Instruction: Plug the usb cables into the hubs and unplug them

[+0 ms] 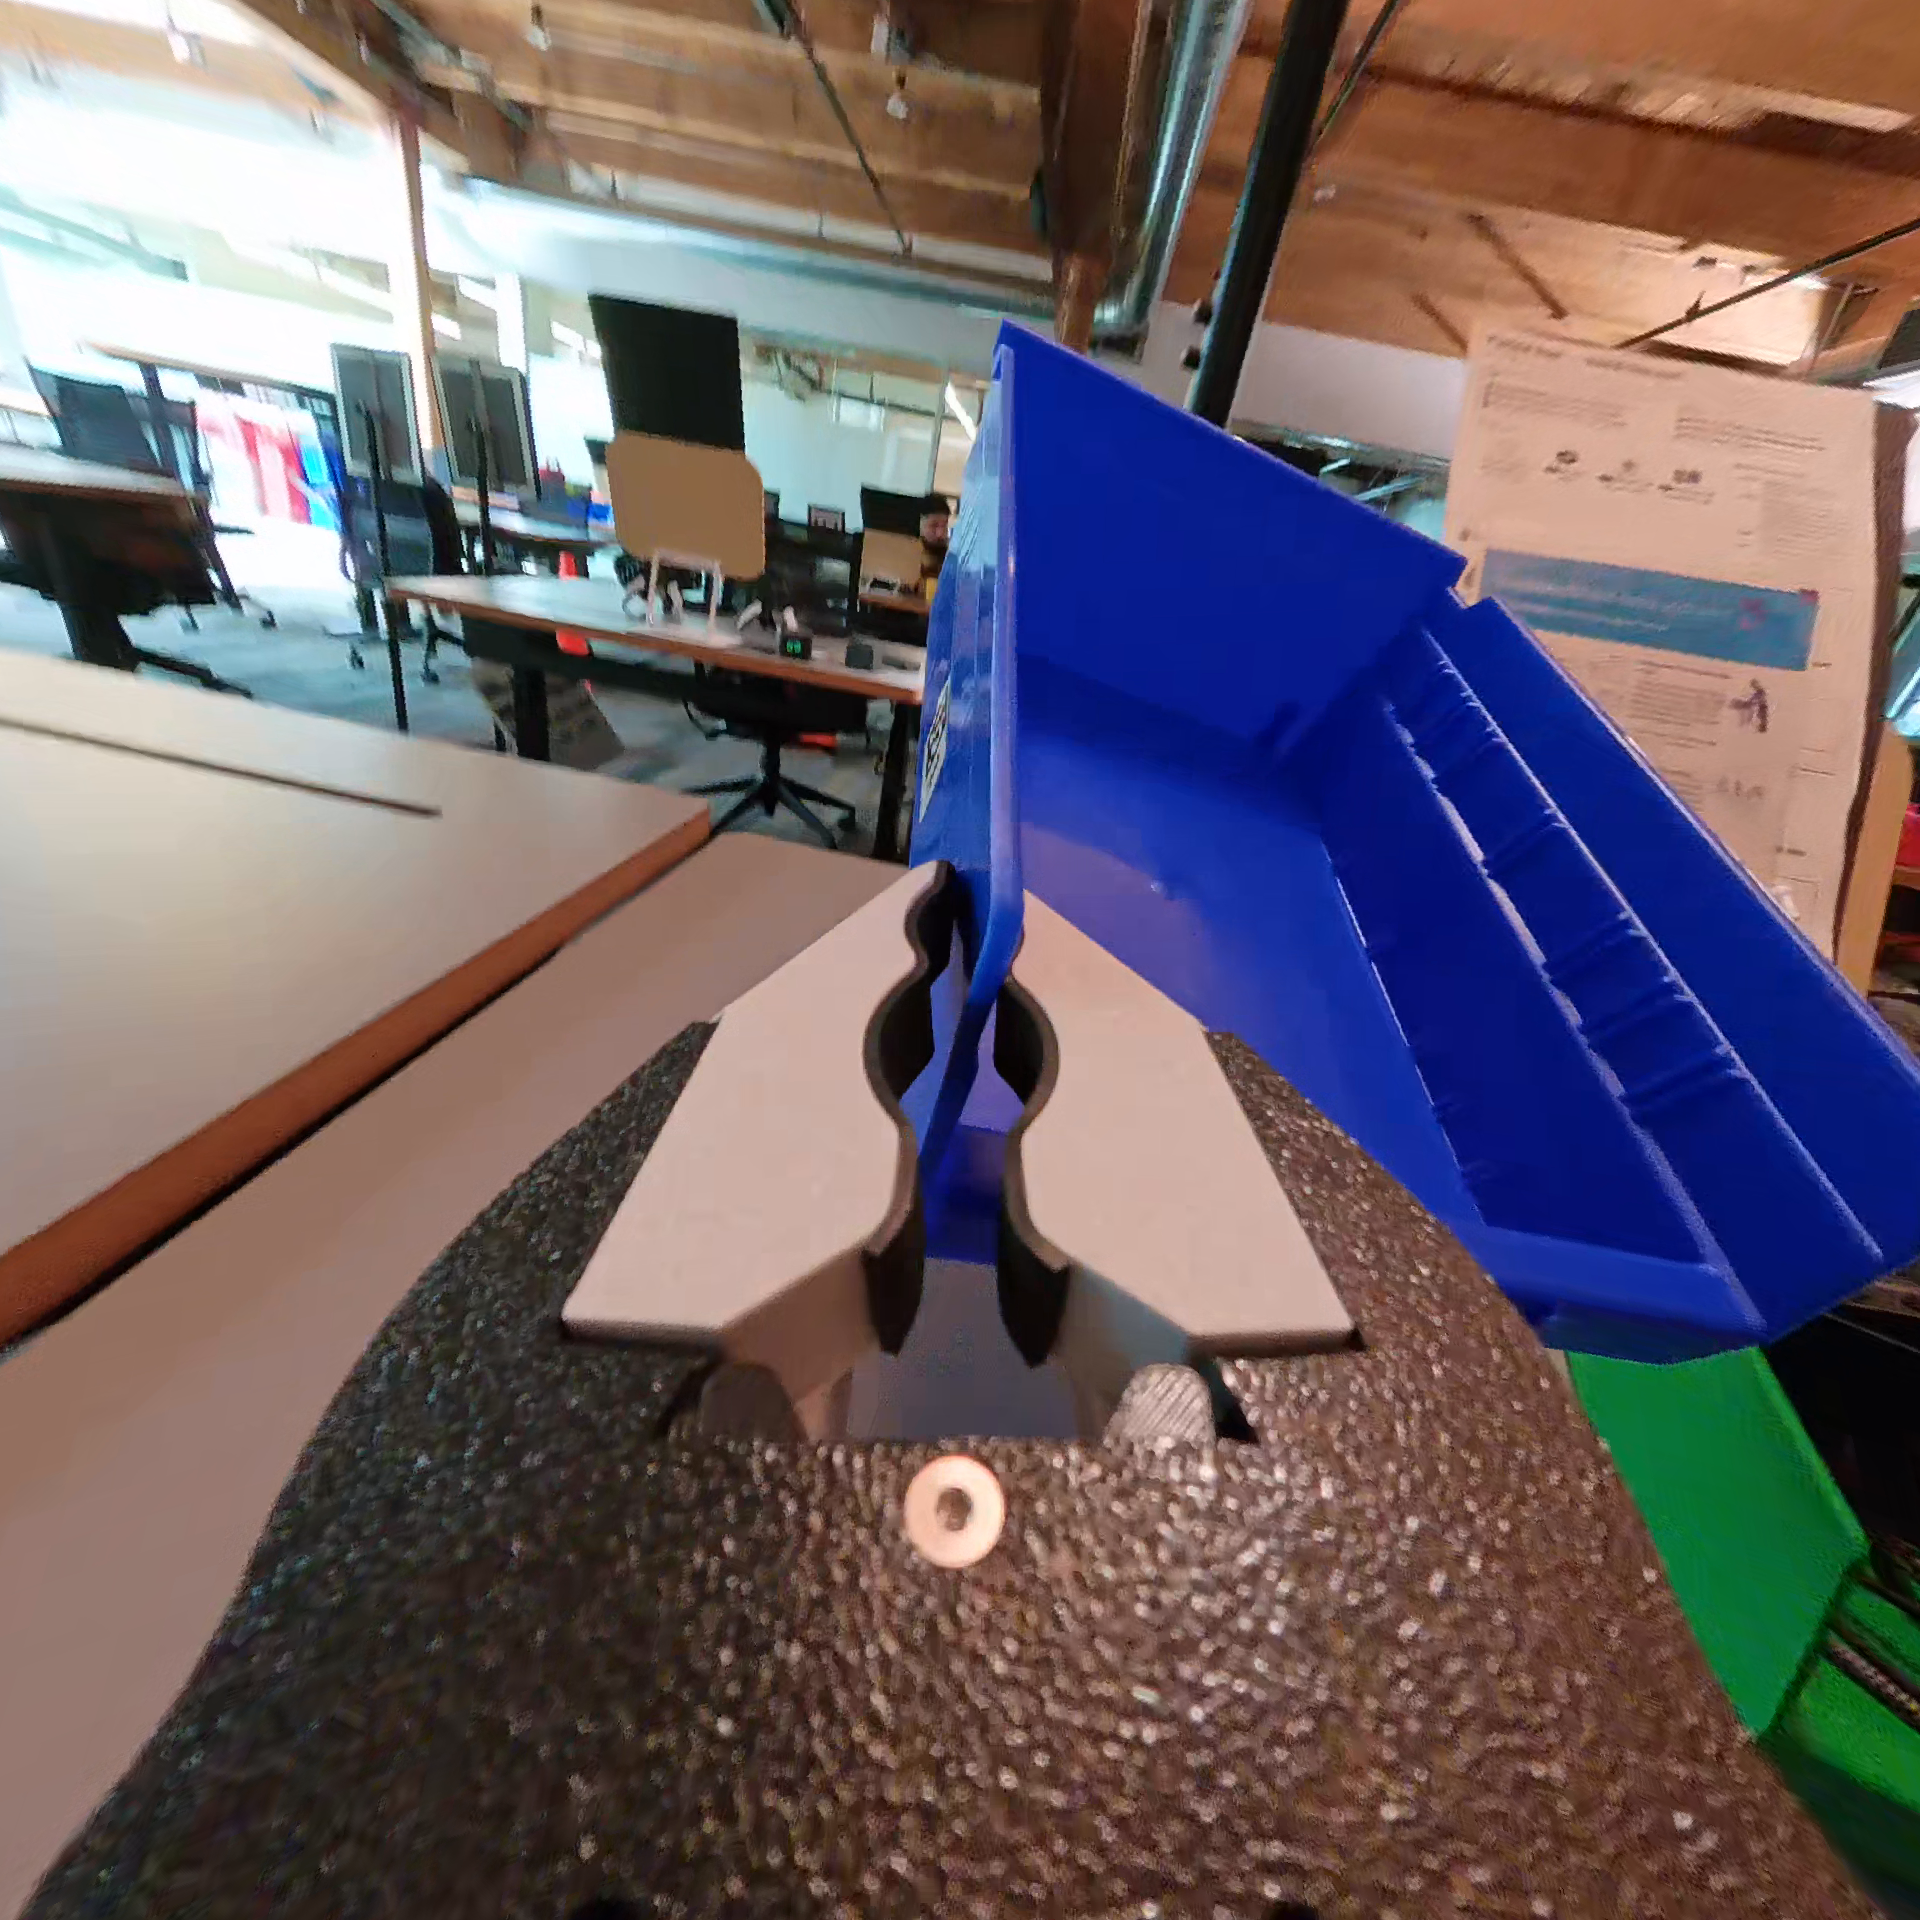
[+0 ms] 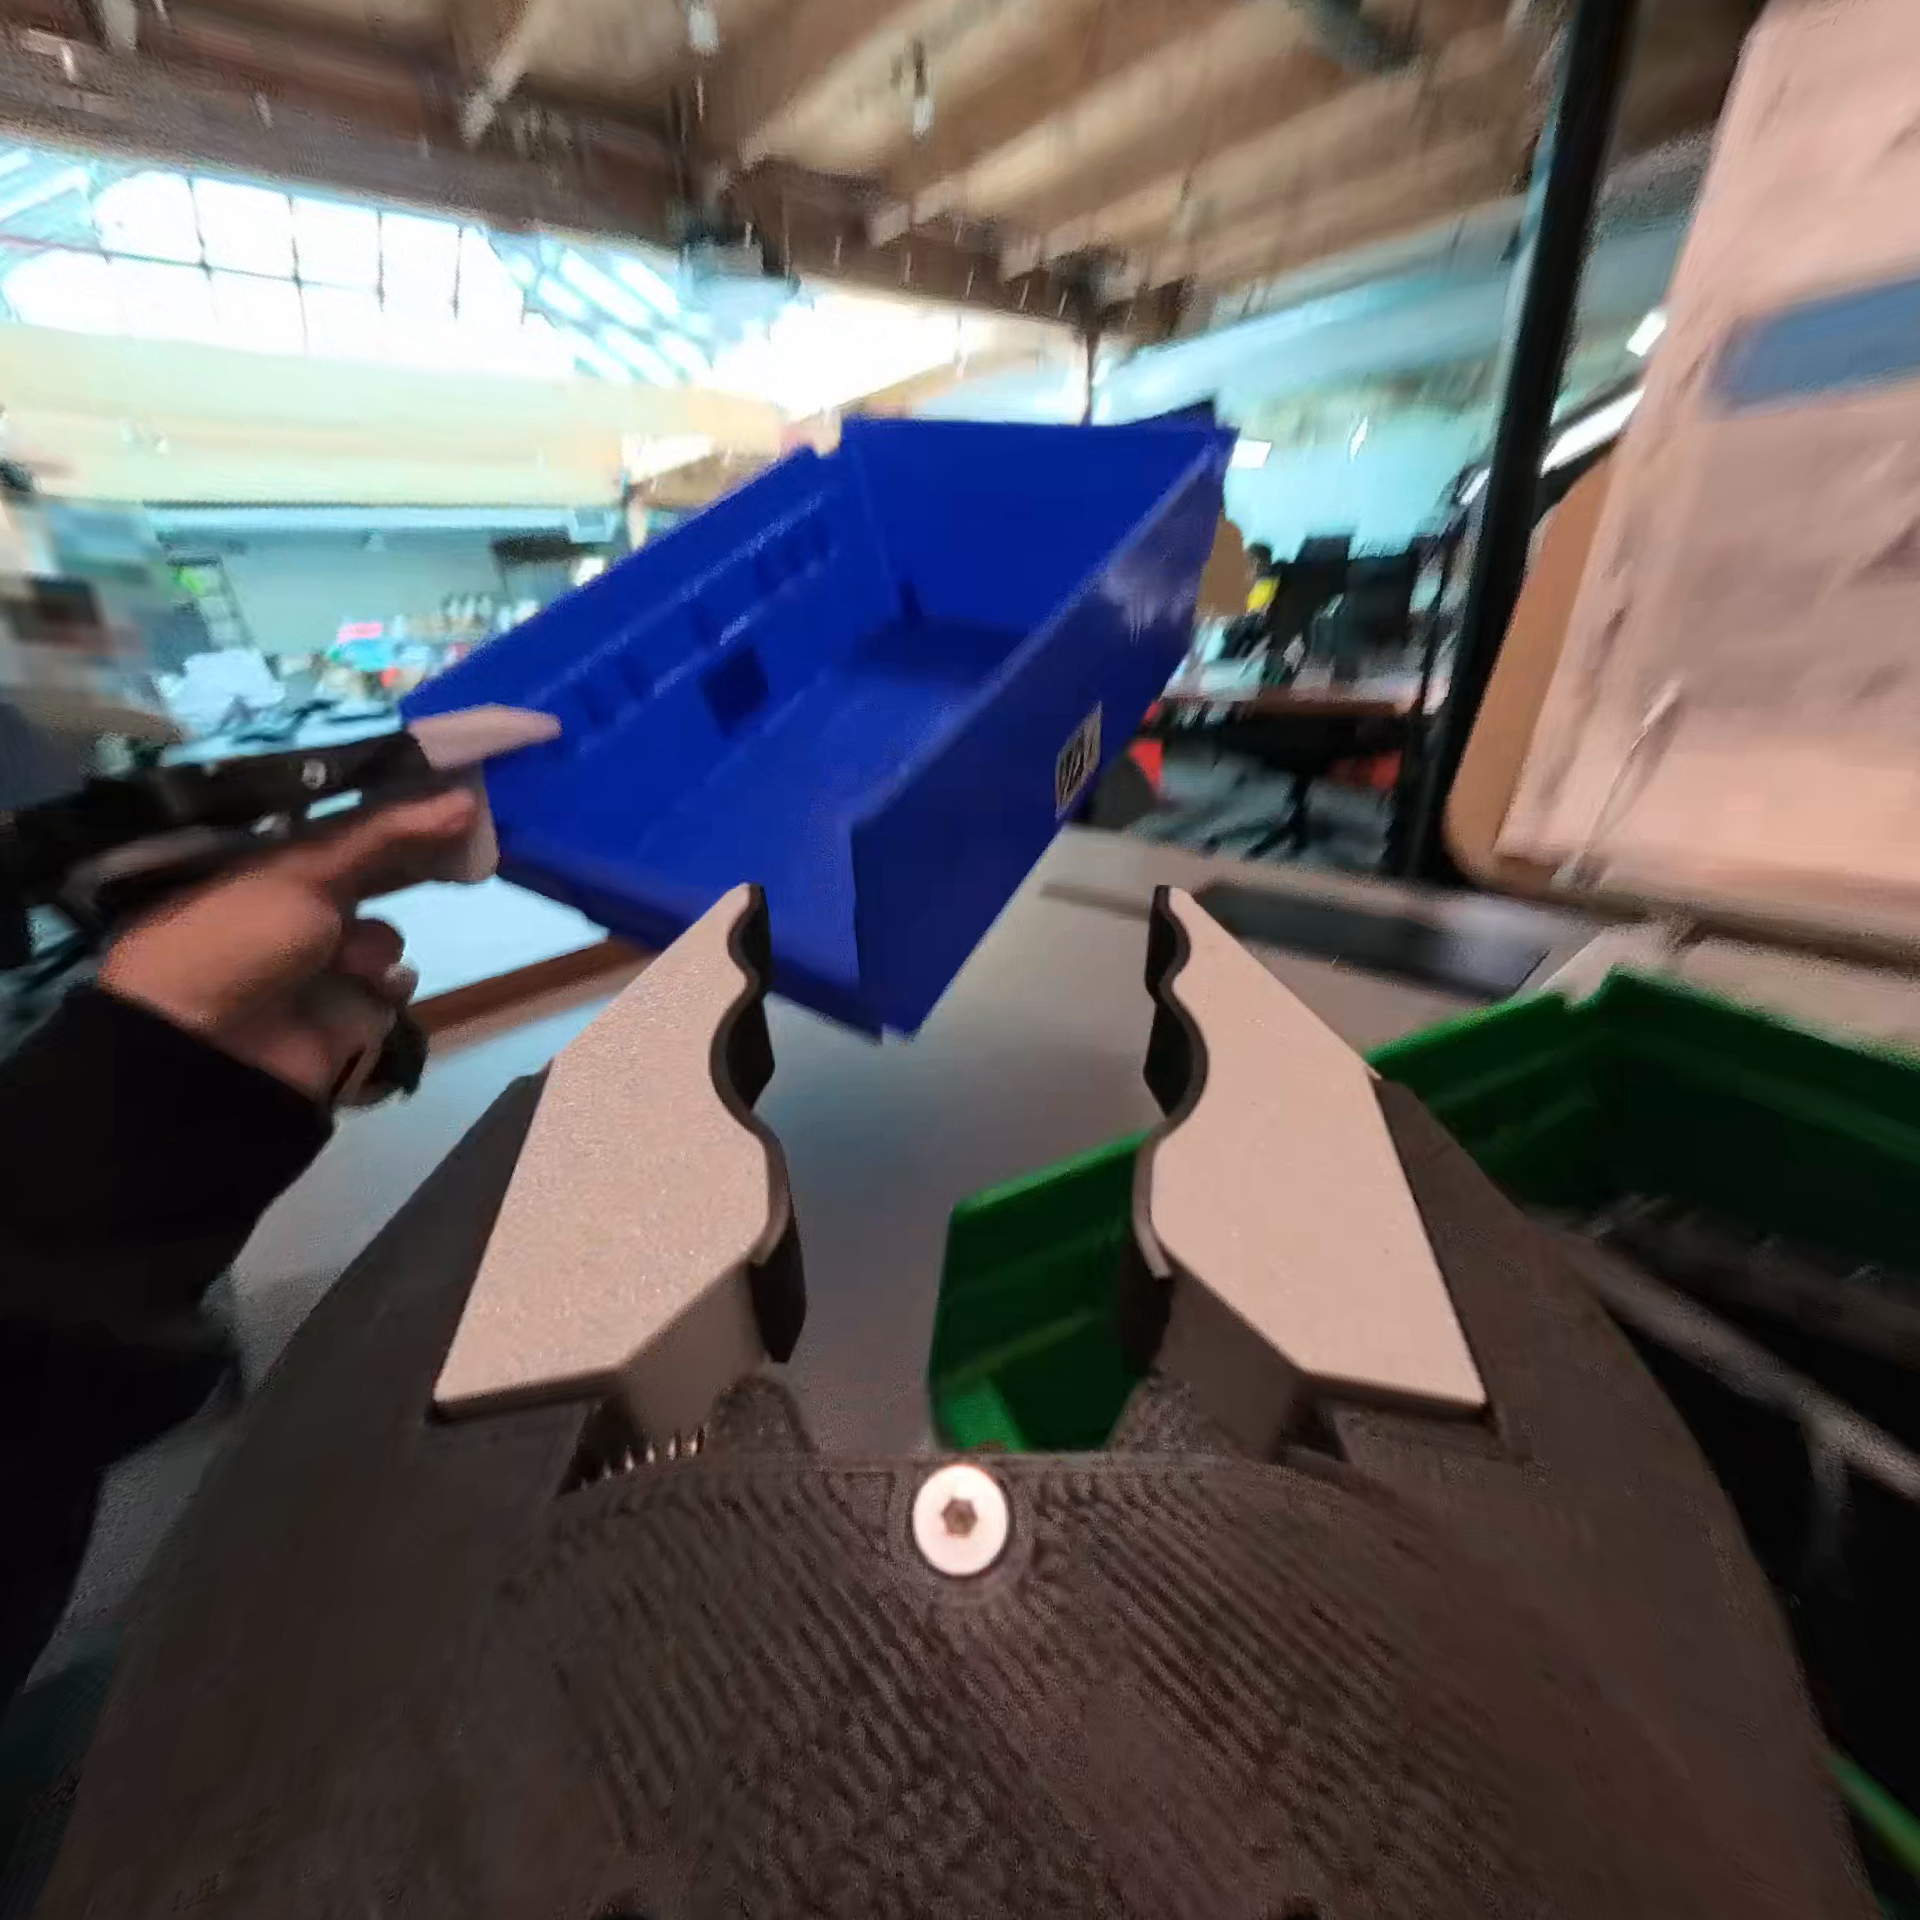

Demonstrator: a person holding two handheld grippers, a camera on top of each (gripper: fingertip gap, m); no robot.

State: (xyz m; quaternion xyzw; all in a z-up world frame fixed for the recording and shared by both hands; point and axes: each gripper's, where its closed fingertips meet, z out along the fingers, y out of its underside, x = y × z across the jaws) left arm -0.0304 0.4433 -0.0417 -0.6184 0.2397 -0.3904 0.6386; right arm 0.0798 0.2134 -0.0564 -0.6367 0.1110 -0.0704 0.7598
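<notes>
My left gripper point(image 1: 971, 925) is shut on the side wall of an empty blue plastic bin point(image 1: 1299, 831) and holds it tilted in the air above the table. The right wrist view shows the same blue bin point(image 2: 862, 707) lifted, with the left gripper point(image 2: 488, 790) clamped on its rim and a hand point(image 2: 270, 935) behind it. My right gripper point(image 2: 961, 935) is open and empty, below and in front of the bin. No USB cables or hubs show in either view.
A green bin point(image 2: 1558, 1122) stands on the grey table point(image 2: 935, 1122) at the right; it also shows in the left wrist view point(image 1: 1714, 1507). A second table point(image 1: 260, 883) lies to the left. A poster board point(image 1: 1662, 582) and a black pole point(image 2: 1496, 520) stand behind.
</notes>
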